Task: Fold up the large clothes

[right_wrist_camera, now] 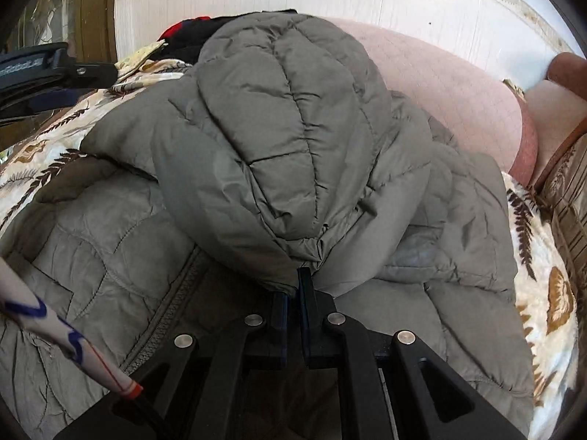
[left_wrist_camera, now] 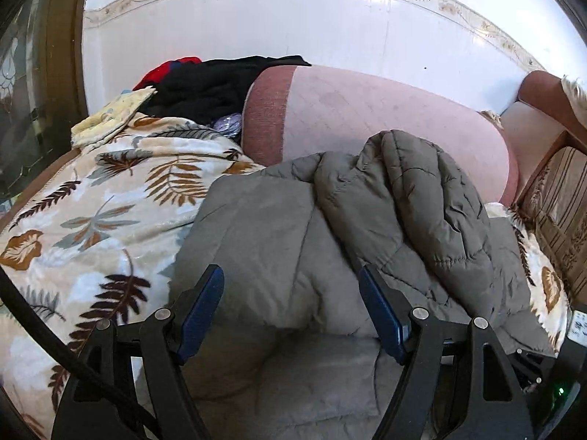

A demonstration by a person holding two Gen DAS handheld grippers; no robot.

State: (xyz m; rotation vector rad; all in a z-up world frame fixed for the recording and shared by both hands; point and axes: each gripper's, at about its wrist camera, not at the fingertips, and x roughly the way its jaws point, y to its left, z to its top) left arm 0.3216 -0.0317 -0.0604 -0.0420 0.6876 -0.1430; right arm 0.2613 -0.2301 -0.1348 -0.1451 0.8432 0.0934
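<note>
1. My right gripper (right_wrist_camera: 298, 286) is pinched tight on the gathered hem of the grey quilted jacket (right_wrist_camera: 286, 139); its blue pads meet on a puckered bunch of fabric, and the lifted flap bulges up and away from the tips in a rounded, puffy dome.
2. My left gripper (left_wrist_camera: 290, 286) stands wide apart with nothing between its blue pads (left_wrist_camera: 378, 315); it hovers above the jacket's flat front panel, and I cannot tell whether the tips brush the cloth.
3. The jacket lies on the leaf-print blanket (left_wrist_camera: 91, 220), spread across it, with one folded part heaped on its far side against the pink bolster (left_wrist_camera: 385, 117).
4. The jacket's shell is smooth, faintly shiny and stitched into soft padded channels; a zip (right_wrist_camera: 165, 315) runs along the opened panel near my right gripper.
5. The blanket is plush, cream, patterned with brown and grey fern leaves.
6. Beyond the blanket's far left corner sits a dark heap of clothes (left_wrist_camera: 209, 88), black with a red piece, beside the bolster's darker woven end.
</note>
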